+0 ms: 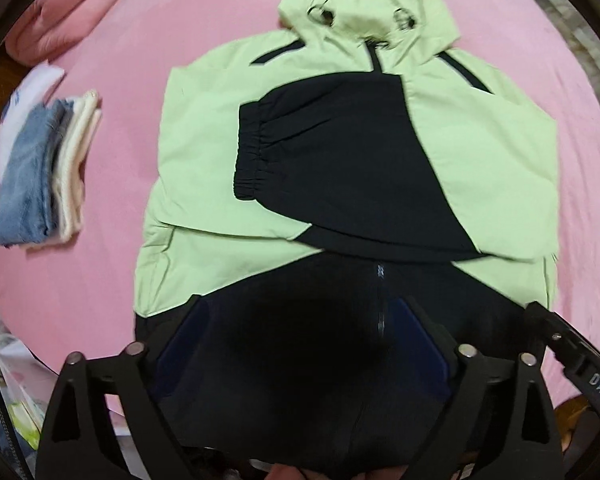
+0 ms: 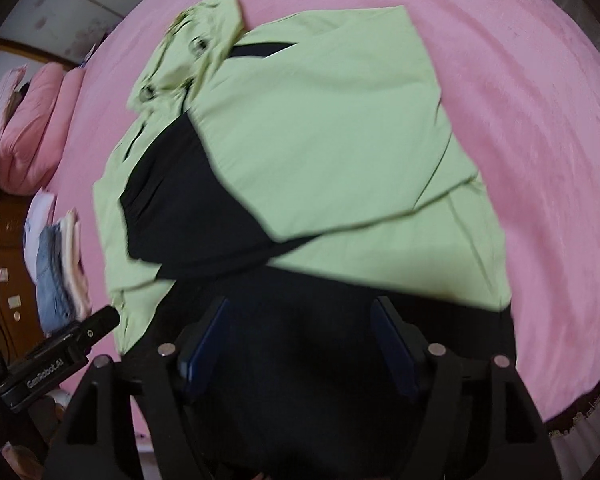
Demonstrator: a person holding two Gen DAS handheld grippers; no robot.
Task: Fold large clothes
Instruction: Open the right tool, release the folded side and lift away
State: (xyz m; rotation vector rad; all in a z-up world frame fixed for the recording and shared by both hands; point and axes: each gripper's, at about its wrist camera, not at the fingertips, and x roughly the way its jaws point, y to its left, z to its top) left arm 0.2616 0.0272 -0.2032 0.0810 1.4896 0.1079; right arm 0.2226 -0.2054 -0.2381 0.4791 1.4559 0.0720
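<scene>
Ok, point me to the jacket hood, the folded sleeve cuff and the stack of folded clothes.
hood [image 1: 364, 4], left wrist view, on its green top.
sleeve cuff [image 1: 252, 152], left wrist view, on the black elastic.
stack of folded clothes [image 1: 40, 176], left wrist view, on the denim.

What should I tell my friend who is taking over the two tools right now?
Left tool: open, nothing in it, above the jacket's black hem.
Right tool: open, nothing in it, also above the hem.
The green and black jacket lies on the pink bed, both sleeves folded across the front.
A folded stack of clothes sits beside it.
Left: fold the hem up toward the hood, then probably add it to the stack.
</scene>
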